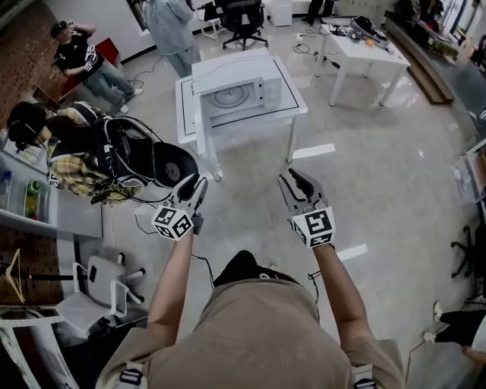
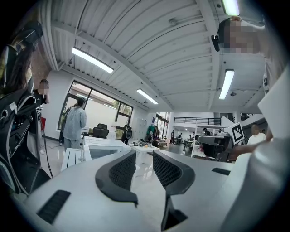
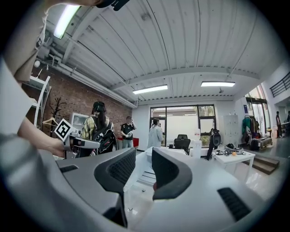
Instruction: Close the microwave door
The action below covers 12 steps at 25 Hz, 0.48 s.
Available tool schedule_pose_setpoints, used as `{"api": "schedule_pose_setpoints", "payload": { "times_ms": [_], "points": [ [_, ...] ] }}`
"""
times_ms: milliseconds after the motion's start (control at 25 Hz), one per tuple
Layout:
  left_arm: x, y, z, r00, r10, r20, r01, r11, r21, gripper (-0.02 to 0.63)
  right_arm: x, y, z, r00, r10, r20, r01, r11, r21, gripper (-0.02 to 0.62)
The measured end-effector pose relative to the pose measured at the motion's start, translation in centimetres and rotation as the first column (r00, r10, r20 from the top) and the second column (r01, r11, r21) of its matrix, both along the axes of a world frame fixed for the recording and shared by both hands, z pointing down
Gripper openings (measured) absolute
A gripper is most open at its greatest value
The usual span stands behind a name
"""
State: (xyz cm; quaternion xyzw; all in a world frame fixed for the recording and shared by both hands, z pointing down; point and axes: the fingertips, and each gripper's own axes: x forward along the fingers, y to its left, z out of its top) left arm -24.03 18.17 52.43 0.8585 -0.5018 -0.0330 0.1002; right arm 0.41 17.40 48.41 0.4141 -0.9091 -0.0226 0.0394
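left gripper [image 1: 195, 182] + right gripper [image 1: 293, 177] being held clenched, empty | risk: microwave door [image 1: 187, 110] being shoved too hard, microwave [image 1: 254, 91] being slid

A shiny grey floor [image 1: 380, 167] lies under the left tool [image 1: 199, 182] and the right tool [image 1: 292, 178]. Straight ahead of them stands a white worktop [image 1: 296, 106]. Further off, past the right tool, is a white table [image 1: 364, 49], with a black chair [image 1: 243, 15] nearby. A red brick wall [image 3: 86, 102] runs along the left tool's side. Big windows [image 3: 181, 120] fill the far wall. Long lights [image 3: 149, 89] glow on the white ceiling [image 3: 172, 45].
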Motion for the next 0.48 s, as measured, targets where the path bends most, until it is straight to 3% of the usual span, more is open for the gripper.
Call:
{"api": "schedule_pose_setpoints", "payload": {
  "times_ms": [480],
  "points": [
    [-3.3, -5.3, 3.5, 1.0, 0.011, 0.01, -0.01, 0.999, -0.049, 0.105, -2.9, -4.0, 0.7, 1.0, 0.013, -0.025, -0.014, 0.999, -0.035, 0.112]
  ]
}}
